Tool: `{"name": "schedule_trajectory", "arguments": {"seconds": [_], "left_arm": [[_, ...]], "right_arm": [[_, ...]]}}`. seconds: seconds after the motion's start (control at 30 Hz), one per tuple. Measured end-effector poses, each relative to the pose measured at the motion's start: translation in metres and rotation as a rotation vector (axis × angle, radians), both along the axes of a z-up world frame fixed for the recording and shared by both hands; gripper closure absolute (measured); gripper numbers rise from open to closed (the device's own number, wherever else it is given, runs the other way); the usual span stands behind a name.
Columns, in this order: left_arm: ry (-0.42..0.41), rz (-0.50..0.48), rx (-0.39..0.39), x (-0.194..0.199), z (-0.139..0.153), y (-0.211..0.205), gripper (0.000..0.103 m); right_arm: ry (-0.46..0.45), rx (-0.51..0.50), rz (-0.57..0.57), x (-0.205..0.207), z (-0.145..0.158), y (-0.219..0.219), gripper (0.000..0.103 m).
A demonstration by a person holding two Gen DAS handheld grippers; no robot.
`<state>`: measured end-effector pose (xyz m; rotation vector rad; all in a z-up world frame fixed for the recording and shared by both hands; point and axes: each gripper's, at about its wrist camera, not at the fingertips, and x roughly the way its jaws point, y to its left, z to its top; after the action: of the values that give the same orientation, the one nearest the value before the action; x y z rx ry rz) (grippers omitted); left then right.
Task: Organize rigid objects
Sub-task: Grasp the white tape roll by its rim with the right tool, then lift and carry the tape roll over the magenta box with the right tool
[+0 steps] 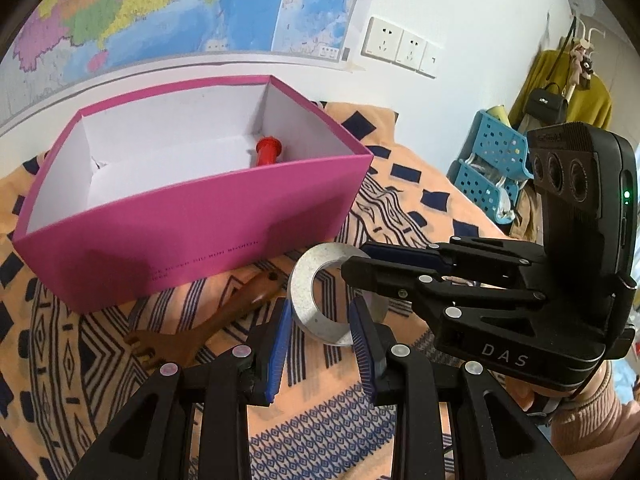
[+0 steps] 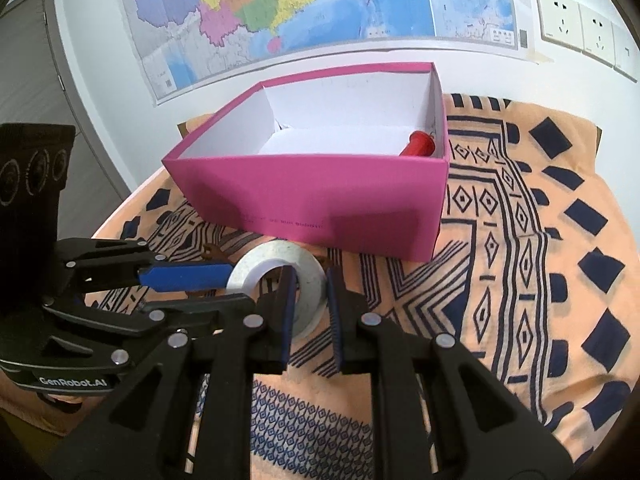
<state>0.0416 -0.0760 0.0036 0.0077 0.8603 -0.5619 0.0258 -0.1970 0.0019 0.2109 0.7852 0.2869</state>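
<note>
A flat silver metal ring hangs tilted just above the cloth, held from two sides. My left gripper is shut on its near-left part, blue pads on both faces. Coming in from the right, my right gripper is shut on the ring's opposite band. Behind stands an open pink box with white inner walls. A red cylinder-shaped object lies in the box's right corner. A brown fork-shaped tool lies on the cloth under the ring.
An orange cloth with dark geometric print covers the table. A wall with a map and sockets rises close behind the box. Blue perforated baskets and hanging clothes stand off to the right.
</note>
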Motion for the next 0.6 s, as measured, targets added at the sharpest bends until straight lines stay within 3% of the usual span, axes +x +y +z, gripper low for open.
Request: {"name": "schedule_trajectory", "arguments": {"seconds": [0.6], "left_arm": [[-0.040,0.009,-0.005,0.006,0.010,-0.005,0.073]], "right_arm": [[-0.050,-0.014,-0.008,0.006,0.017,-0.005,0.085]]}}
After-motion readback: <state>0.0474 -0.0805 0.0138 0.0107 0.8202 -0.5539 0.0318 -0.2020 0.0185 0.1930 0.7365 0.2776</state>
